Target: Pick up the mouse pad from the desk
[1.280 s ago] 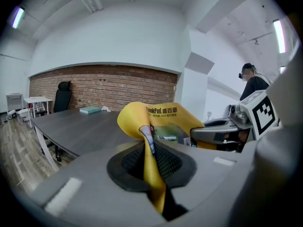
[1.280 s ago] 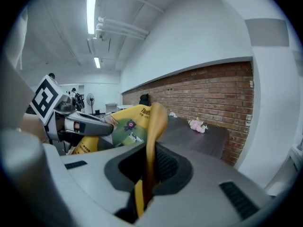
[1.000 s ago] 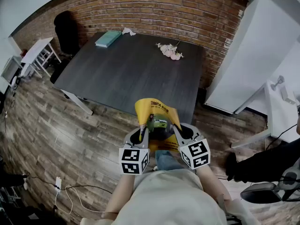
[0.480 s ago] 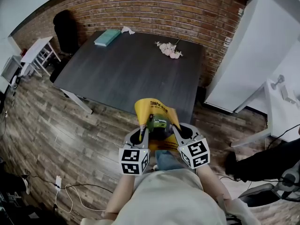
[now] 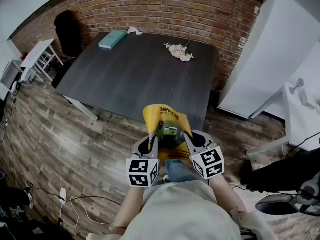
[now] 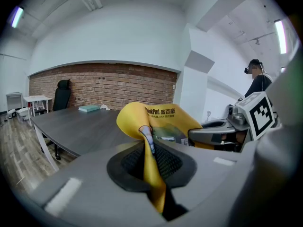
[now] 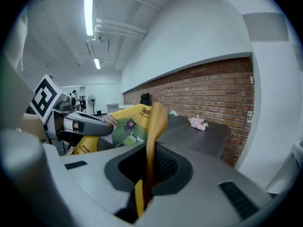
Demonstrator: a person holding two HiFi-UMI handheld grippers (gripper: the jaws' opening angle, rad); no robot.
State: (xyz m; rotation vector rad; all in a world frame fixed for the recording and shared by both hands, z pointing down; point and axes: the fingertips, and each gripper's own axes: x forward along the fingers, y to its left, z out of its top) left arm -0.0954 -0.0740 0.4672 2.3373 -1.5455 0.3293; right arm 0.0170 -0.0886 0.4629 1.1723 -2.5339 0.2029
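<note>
Here we find both pairs of jaws pressed nearly together, each pinching a thin fold of the same yellow mouse pad [image 5: 167, 120]. In the left gripper view, the left gripper [image 6: 152, 159] clamps the pad's edge between its dark ribbed pads, and the sheet bulges up and away from it toward the centre of the frame. In the right gripper view, the right gripper [image 7: 147, 168] nips the opposite edge in the same way, so the pad stands on end between its jaws. In the head view the pad sits low in the middle of the frame, held off the desk [image 5: 125, 79] and bowed between the two grippers, overlapping the desk's near edge. We count one mouse pad and two grippers. On the desk's far side, toward the top of the frame, we count one teal book [image 5: 113, 39], one crumpled white scrap [image 5: 134, 31] and one spray of pink flowers [image 5: 179, 52].
</note>
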